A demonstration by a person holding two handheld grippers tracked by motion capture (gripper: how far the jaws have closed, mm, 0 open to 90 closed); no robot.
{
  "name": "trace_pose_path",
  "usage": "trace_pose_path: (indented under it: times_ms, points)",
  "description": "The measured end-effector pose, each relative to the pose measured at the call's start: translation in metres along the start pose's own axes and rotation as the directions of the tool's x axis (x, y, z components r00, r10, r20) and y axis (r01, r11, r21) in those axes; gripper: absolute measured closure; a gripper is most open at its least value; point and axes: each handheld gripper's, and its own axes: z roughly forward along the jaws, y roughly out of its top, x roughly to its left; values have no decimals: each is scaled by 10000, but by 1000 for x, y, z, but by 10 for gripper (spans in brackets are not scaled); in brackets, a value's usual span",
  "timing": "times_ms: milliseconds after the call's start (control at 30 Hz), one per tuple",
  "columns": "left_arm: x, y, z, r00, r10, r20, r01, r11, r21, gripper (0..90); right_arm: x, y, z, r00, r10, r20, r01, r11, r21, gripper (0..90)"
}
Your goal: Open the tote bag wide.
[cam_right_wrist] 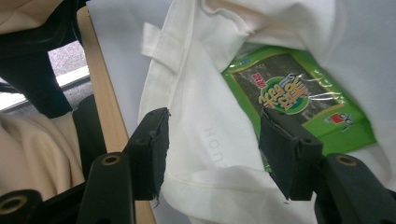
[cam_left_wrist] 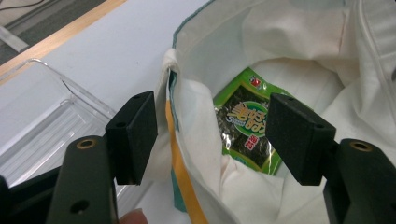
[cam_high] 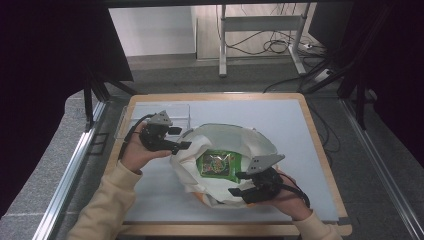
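A white cloth bag (cam_high: pixel 252 142) lies open on the table with a green seaweed snack packet (cam_high: pixel 217 164) flat inside it. My left gripper (cam_high: pixel 181 138) is open at the bag's left rim. In the left gripper view the rim with its orange stripe (cam_left_wrist: pixel 180 154) runs between the spread jaws of my left gripper (cam_left_wrist: pixel 212 128), and the packet (cam_left_wrist: pixel 245 126) lies beyond. My right gripper (cam_high: pixel 237 183) is open at the bag's near rim. In the right gripper view my right gripper (cam_right_wrist: pixel 217 149) straddles the white bag cloth (cam_right_wrist: pixel 201 116), with the packet (cam_right_wrist: pixel 299 93) just past the right jaw.
A clear plastic tray (cam_high: pixel 150 117) sits on the table behind the left gripper, and its ribbed floor (cam_left_wrist: pixel 46 126) lies just left of the bag. The table's wooden edge (cam_right_wrist: pixel 105 93) runs near the right hand. A person's cream sleeves come in from the front.
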Motion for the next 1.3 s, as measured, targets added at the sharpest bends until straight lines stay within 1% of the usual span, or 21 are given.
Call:
trace_pose_path:
  times_ms: [100,167,300,500,633,933,1033,1133,1200,1300]
  points:
    - [-2,-3,-5,9999,-17,107,17,10000,-63,346,-1,2,-1,10000,-73,56,73,10000,-38,422]
    - [-4,-5,-6,9998,-40,203,43,9999,-125,348,-3,3,-2,9999,-28,161,29,10000,-36,422]
    - [-7,-8,-8,9997,-6,240,8,10000,-83,347,-7,5,-3,9995,128,294,-125,9999,-98,422]
    - [-11,-12,-15,9991,-27,435,38,9997,-262,344,-9,10,-4,9994,171,316,-166,9997,-153,422]
    - [-14,-15,-18,9989,32,459,-20,9997,-247,344,-15,15,-3,9985,296,451,-287,9994,-200,422]
    - [-19,-22,-20,9986,97,524,-90,9999,-134,344,-28,28,-2,9941,609,897,-608,9981,-37,402]
    - [-22,-24,-21,9984,249,500,-241,9996,-158,345,-33,31,-2,9926,662,1019,-666,9978,7,401]
    - [-26,-24,-20,9983,402,426,-398,9991,-120,344,-39,35,-2,9922,688,1040,-693,9976,16,397]
    - [-29,-24,-20,9978,416,512,-411,9991,-118,344,-41,39,-1,9914,693,1109,-701,9975,34,399]
    - [-31,-24,-18,9971,464,598,-460,9989,-83,345,-44,47,2,9932,595,999,-607,9981,92,443]
